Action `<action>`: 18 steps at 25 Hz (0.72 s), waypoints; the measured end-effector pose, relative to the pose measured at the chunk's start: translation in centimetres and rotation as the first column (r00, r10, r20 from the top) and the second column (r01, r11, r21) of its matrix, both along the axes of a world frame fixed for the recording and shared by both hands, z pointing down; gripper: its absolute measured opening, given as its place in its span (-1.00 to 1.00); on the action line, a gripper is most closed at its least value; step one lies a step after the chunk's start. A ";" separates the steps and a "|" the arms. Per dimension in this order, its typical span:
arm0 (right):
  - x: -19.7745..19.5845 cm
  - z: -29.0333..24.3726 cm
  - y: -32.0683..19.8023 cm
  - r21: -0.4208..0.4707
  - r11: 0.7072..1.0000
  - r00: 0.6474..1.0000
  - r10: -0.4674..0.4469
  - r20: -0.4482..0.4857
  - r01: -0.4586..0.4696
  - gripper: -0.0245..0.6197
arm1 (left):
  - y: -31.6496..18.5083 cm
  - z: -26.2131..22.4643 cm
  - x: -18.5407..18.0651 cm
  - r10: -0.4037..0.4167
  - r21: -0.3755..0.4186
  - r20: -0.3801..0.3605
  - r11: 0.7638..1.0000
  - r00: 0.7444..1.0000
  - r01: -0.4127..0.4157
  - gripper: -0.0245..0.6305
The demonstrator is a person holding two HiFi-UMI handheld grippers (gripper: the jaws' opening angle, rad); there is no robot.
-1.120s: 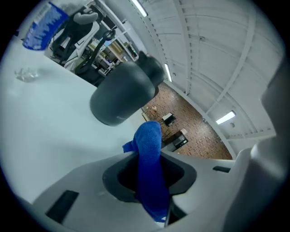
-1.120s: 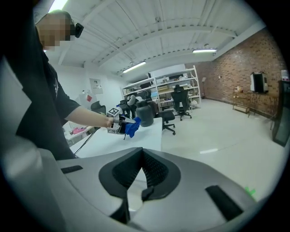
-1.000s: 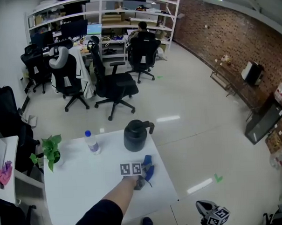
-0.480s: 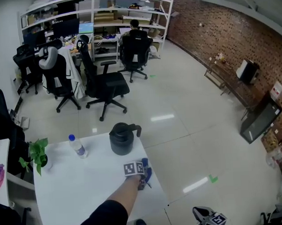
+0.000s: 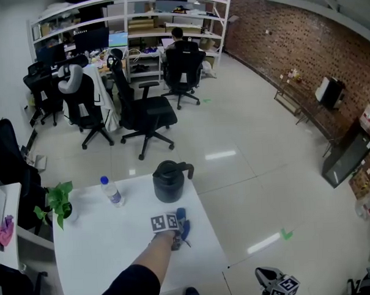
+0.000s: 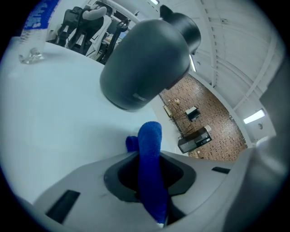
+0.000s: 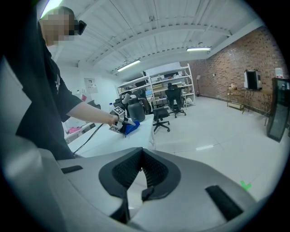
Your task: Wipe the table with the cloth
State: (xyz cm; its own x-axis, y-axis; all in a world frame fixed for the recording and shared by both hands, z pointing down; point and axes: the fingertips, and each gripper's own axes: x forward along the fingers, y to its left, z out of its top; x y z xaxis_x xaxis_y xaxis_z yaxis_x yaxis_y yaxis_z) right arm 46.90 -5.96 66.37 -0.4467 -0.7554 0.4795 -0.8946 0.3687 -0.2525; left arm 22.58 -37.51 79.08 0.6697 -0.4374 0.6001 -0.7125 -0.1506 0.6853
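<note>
Left gripper view | left gripper clamped on fluffy blue cloth | cloth just before rounded matte dark jug, over smooth white table | right gripper closed, empty

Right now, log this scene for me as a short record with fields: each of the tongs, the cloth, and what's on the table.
left tongs: shut on the cloth, over the white table
right tongs: shut, empty, held off the table
cloth: blue cloth, its free end near the jug; table contact unclear
on table: dark jug, water bottle, potted plant
</note>
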 end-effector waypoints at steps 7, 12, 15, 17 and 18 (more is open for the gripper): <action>-2.2 -0.4 -1.5 0.014 0.999 0.999 -0.042 0.004 0.042 -0.89 | 0.1 -1.7 -0.7 0.025 0.026 -0.017 0.999 1.000 -0.025 -0.69; -2.4 -1.4 -1.9 0.035 0.998 0.998 -0.057 -0.010 0.057 -0.89 | 0.7 -2.4 7.6 0.128 0.039 -0.088 0.991 0.988 -0.125 -0.69; -1.6 -1.9 -2.3 0.045 0.998 0.999 -0.044 -0.019 0.045 -0.89 | 1.3 -0.3 9.4 0.147 0.005 -0.049 0.989 0.988 -0.147 -0.69; -0.7 -2.4 -3.0 0.071 0.997 0.999 -0.029 -0.024 0.031 -0.89 | 1.2 0.2 9.6 0.145 -0.001 -0.029 0.989 0.989 -0.145 -0.69; -0.1 -2.7 -3.5 0.086 0.996 0.999 -0.019 -0.027 0.021 -0.89 | 1.1 0.2 9.7 0.145 0.001 -0.024 0.990 0.989 -0.145 -0.69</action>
